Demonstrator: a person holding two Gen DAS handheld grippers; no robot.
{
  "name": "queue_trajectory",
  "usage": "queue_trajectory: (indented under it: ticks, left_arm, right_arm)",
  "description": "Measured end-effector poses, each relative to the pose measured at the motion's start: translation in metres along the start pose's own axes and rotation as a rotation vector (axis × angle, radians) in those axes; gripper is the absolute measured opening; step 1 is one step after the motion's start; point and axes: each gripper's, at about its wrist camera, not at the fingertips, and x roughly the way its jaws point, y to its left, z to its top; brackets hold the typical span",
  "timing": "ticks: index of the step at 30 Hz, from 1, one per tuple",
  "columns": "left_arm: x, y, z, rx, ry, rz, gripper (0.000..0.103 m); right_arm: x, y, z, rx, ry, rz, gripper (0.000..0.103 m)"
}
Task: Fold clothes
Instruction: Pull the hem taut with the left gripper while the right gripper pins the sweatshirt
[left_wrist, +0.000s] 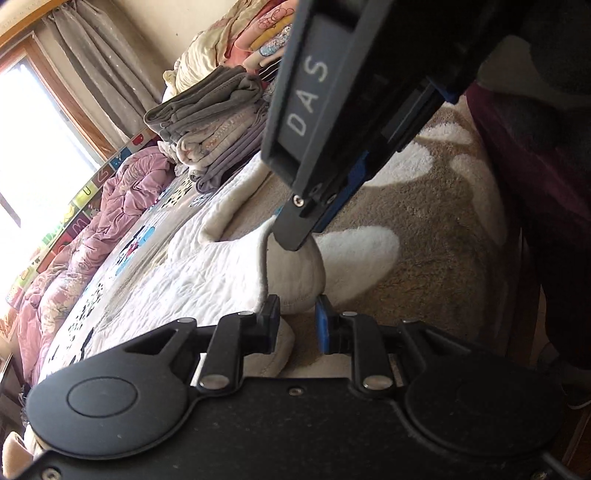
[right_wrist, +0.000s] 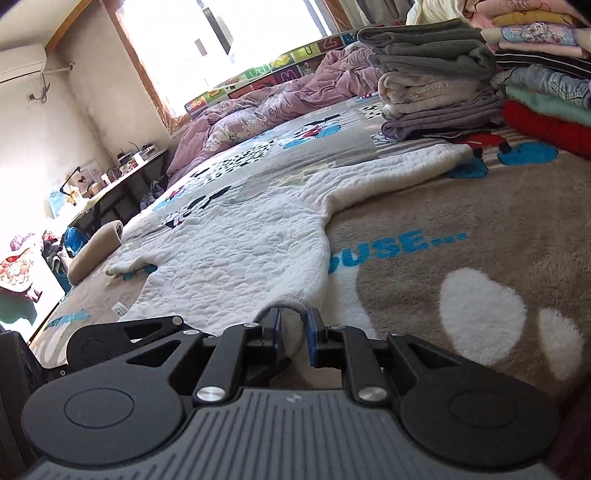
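Note:
A white quilted garment (left_wrist: 192, 280) (right_wrist: 236, 243) lies spread flat on the bed, one sleeve reaching toward the folded stacks. Its near edge is bunched up between both grippers. My left gripper (left_wrist: 297, 325) is shut on a thick fold of that edge, and fabric fills the gap between its fingers. My right gripper (right_wrist: 294, 328) is shut on the garment's hem, where a grey rim of cloth arches over its pads. In the left wrist view the right gripper (left_wrist: 295, 240) comes down from above and touches the same bunched corner.
The bed carries a brown fleece blanket (right_wrist: 480, 221) with white hearts and cartoon prints. Stacks of folded clothes (right_wrist: 436, 85) (left_wrist: 214, 133) stand at the far side. A crumpled pink duvet (right_wrist: 258, 107) lies by the window. A beige roll (right_wrist: 96, 247) sits at the left edge, beyond it a cluttered desk (right_wrist: 110, 181).

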Motion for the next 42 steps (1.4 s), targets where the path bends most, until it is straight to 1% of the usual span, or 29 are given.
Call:
queue_trajectory:
  ticks: [3,6,8,9,10,13,16,18,21,22,24,25,26,28,30,32,34,35,36,37,39,41,42]
  left_arm:
    - [0.002,-0.003,-0.001,0.031,-0.002,0.017,0.02]
    - [0.004,-0.003,-0.001,0.027,-0.008,0.025,0.02]
    - [0.007,-0.006,-0.001,0.028,-0.011,0.047,0.02]
    - [0.007,-0.007,-0.002,0.039,-0.011,0.056,0.014]
    - [0.007,-0.009,-0.004,0.056,-0.012,0.068,0.002]
    - [-0.001,-0.012,-0.004,0.135,-0.045,0.12,0.002]
    - [-0.003,-0.011,-0.004,0.178,-0.052,0.143,0.002]
    - [-0.006,-0.013,-0.006,0.24,-0.043,0.161,0.001]
    - [-0.011,-0.015,-0.008,0.313,-0.028,0.184,0.001]
    - [-0.011,-0.016,-0.01,0.334,-0.022,0.185,0.001]
    - [-0.01,-0.019,-0.013,0.353,-0.01,0.161,0.001]
    - [-0.008,-0.02,-0.015,0.359,-0.007,0.153,0.001]
    - [-0.007,-0.022,-0.016,0.366,-0.004,0.15,0.001]
    - [-0.005,-0.025,-0.017,0.386,0.001,0.146,0.001]
    - [-0.004,-0.026,-0.018,0.398,0.006,0.145,0.001]
    - [-0.003,-0.027,-0.019,0.407,0.01,0.147,0.001]
    - [-0.003,-0.027,-0.019,0.413,0.017,0.15,0.001]
    - [-0.002,-0.027,-0.019,0.416,0.021,0.151,0.001]
    - [-0.002,-0.029,-0.019,0.425,0.024,0.155,0.001]
    - [-0.002,-0.03,-0.021,0.434,0.026,0.159,0.001]
    - [-0.003,-0.029,-0.02,0.426,0.032,0.156,0.001]
    - [-0.004,-0.026,-0.018,0.399,0.043,0.139,0.001]
    - [-0.008,-0.018,-0.017,0.358,0.048,0.129,0.001]
  right_arm:
    - [0.003,0.015,0.005,-0.075,-0.031,0.002,0.018]
    - [0.003,0.022,0.005,-0.109,-0.043,-0.002,0.019]
    - [0.004,0.019,0.005,-0.098,-0.033,-0.003,0.019]
    - [0.004,0.018,0.005,-0.094,-0.03,-0.007,0.019]
    - [0.004,0.017,0.004,-0.095,-0.033,-0.015,0.019]
    - [0.002,0.017,0.008,-0.096,-0.058,-0.01,0.02]
    - [0.007,0.019,0.017,-0.097,-0.076,0.019,0.02]
    - [0.02,0.02,0.022,-0.11,-0.058,0.044,0.02]
    - [0.046,0.004,0.022,-0.058,0.045,0.0,0.02]
    - [0.049,-0.005,0.018,-0.015,0.074,0.0,0.02]
    - [0.053,-0.025,0.009,0.071,0.132,-0.001,0.021]
    - [0.054,-0.034,0.005,0.109,0.15,0.001,0.021]
    - [0.052,-0.038,0.003,0.128,0.144,0.003,0.021]
    - [0.046,-0.033,0.007,0.089,0.098,-0.016,0.021]
    - [0.044,-0.021,0.016,0.006,0.043,-0.028,0.021]
    - [0.047,-0.011,0.023,-0.054,0.011,-0.004,0.021]
    - [0.059,-0.007,0.019,-0.096,0.047,-0.017,0.02]
    - [0.071,-0.013,0.012,-0.093,0.109,-0.039,0.02]
    - [0.079,-0.022,0.004,-0.062,0.145,-0.048,0.019]
    - [0.078,-0.028,-0.002,-0.034,0.125,-0.036,0.018]
    - [0.076,-0.029,-0.002,-0.032,0.117,-0.029,0.018]
    - [0.075,-0.029,-0.001,-0.031,0.112,-0.023,0.018]
    - [0.074,-0.029,-0.002,-0.029,0.109,-0.021,0.018]
